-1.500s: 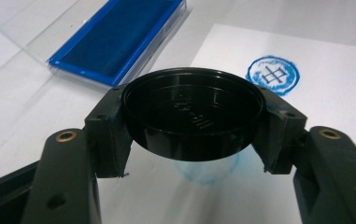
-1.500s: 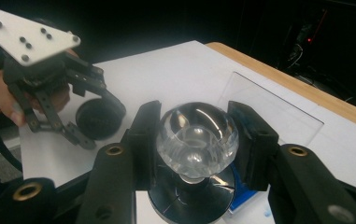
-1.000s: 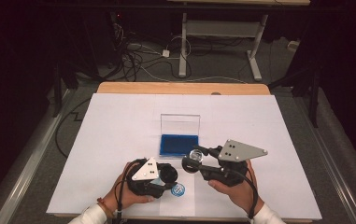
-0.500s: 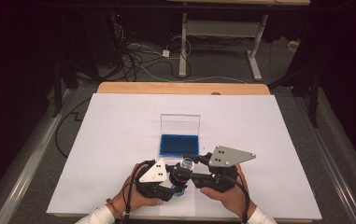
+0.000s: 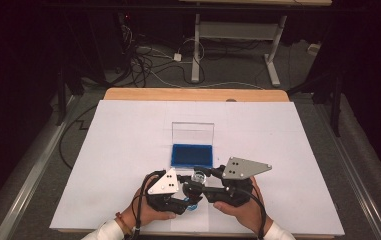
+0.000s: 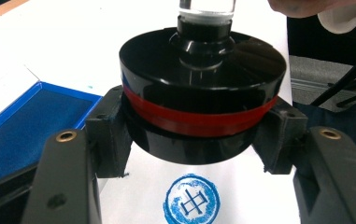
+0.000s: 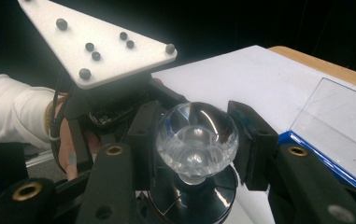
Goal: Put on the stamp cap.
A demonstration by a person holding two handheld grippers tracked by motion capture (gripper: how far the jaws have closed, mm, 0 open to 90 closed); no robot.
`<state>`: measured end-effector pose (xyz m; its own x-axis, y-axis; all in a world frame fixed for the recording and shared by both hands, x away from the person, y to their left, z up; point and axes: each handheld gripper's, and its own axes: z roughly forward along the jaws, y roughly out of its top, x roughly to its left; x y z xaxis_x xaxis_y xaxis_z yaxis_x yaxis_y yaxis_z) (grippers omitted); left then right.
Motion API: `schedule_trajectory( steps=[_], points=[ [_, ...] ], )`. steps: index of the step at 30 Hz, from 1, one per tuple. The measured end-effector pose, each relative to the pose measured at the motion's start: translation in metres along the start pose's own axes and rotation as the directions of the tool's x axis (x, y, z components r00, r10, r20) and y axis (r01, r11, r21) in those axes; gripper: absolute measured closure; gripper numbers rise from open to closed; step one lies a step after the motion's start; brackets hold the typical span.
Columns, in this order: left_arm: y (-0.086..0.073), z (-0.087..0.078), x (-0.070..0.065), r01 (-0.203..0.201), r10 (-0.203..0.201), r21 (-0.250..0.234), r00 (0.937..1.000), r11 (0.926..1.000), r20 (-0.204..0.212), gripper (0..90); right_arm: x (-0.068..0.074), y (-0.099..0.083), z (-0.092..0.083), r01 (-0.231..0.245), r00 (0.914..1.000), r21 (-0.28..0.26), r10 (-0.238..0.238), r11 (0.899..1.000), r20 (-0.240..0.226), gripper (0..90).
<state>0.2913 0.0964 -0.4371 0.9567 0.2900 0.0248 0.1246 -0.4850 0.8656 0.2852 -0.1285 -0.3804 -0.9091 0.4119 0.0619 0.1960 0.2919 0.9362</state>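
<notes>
While held just clear of the white worktop [image 5: 288,150], hung directly over a round blue print [image 6: 192,200], near the open ink pad [image 6: 21,126]. Had the stamp [image 6: 199,93] pinched twice over — left gripper [image 6: 193,137] clenched on the black disc below the red band, right gripper [image 7: 196,135] clenched on the clear faceted knob [image 7: 195,121] at the top. Looked rigid and fairly weighty for its size, with no give anywhere. Judged the glossy disc slippery but wide and straight-sided, so the surer place to grasp. Judged the knob the poorer one — smooth, rounded, likely glass or acrylic, prone to chip or twist out under a hard squeeze. Was wiser to stay off the inked face underneath, probably wet and apt to smear.
</notes>
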Motion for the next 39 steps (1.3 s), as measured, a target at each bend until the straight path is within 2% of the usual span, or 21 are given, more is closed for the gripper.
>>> schedule_trajectory(
  steps=[10, 16, 22, 30, 36, 39],
  points=[
    [0.001, -0.003, -0.001, -0.007, 0.007, -0.011, 1.0000, 0.9999, 0.001, 36.2, -0.001, -0.003, 0.000, -0.012, 0.9999, -0.014, 0.011, 1.000, -0.006, 57.1],
    [0.002, -0.005, -0.002, -0.024, 0.024, -0.003, 0.9996, 0.9997, -0.015, 36.2, -0.003, -0.005, -0.001, -0.033, 0.9993, -0.029, 0.032, 0.999, -0.019, 57.2],
    [0.002, -0.005, -0.003, -0.036, 0.037, 0.011, 0.9990, 0.9993, -0.027, 36.3, -0.003, -0.007, -0.001, -0.024, 0.9995, -0.024, 0.024, 0.999, -0.021, 57.2],
    [0.002, -0.005, -0.003, -0.070, 0.073, 0.065, 0.9966, 0.9954, -0.038, 36.3, -0.004, -0.010, 0.001, -0.015, 0.9993, -0.001, 0.015, 1.000, -0.033, 57.3],
    [0.001, -0.002, -0.004, -0.080, 0.083, 0.096, 0.9959, 0.9922, -0.036, 36.3, -0.003, -0.012, 0.005, -0.006, 0.9993, 0.018, 0.007, 1.000, -0.037, 57.4],
    [0.001, -0.003, -0.004, -0.094, 0.099, 0.109, 0.9939, 0.9897, -0.048, 36.3, -0.002, -0.013, 0.006, -0.005, 0.9994, 0.017, 0.005, 1.000, -0.035, 57.4]
  ],
)
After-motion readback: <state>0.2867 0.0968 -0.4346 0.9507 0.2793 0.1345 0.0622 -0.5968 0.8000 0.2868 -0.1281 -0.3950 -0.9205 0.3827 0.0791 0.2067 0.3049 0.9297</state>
